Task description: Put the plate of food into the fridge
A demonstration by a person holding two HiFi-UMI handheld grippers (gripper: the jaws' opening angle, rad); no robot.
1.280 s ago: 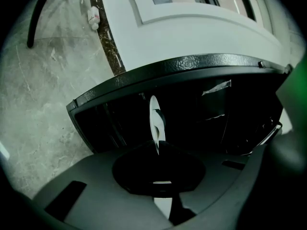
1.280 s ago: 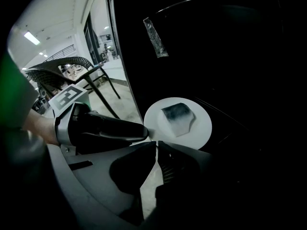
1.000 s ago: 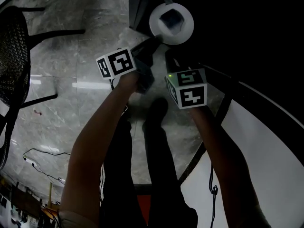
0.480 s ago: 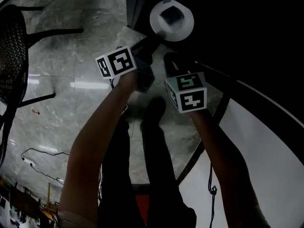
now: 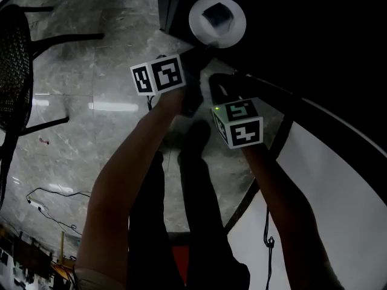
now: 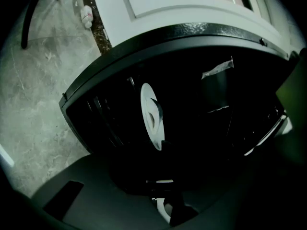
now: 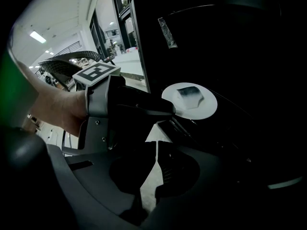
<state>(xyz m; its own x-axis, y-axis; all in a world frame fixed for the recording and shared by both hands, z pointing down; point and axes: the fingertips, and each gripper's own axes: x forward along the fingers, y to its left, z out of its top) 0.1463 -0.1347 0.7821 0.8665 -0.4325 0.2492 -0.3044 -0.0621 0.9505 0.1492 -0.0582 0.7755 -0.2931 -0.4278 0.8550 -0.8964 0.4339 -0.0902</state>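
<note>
Inside fridge (image 6: 192,37): plate (image 5: 199,26) with food (image 5: 217,18).
Left gripper (image 7: 168,111): jaws just opening, plate just ahead.
Right gripper (image 7: 155,152): jaws together, empty.

**Q:** Which lettering, numbers or brand marks are legible?

**A:** None. Below the plate (image 5: 217,22), the left marker cube (image 5: 158,77) and the right marker cube (image 5: 237,123) carry black-and-white square code patterns only, not letters or figures.

**Q:** And the tape strip (image 6: 218,67) above the plate?

**A:** It is too small and dim; no print can be made out.
</note>
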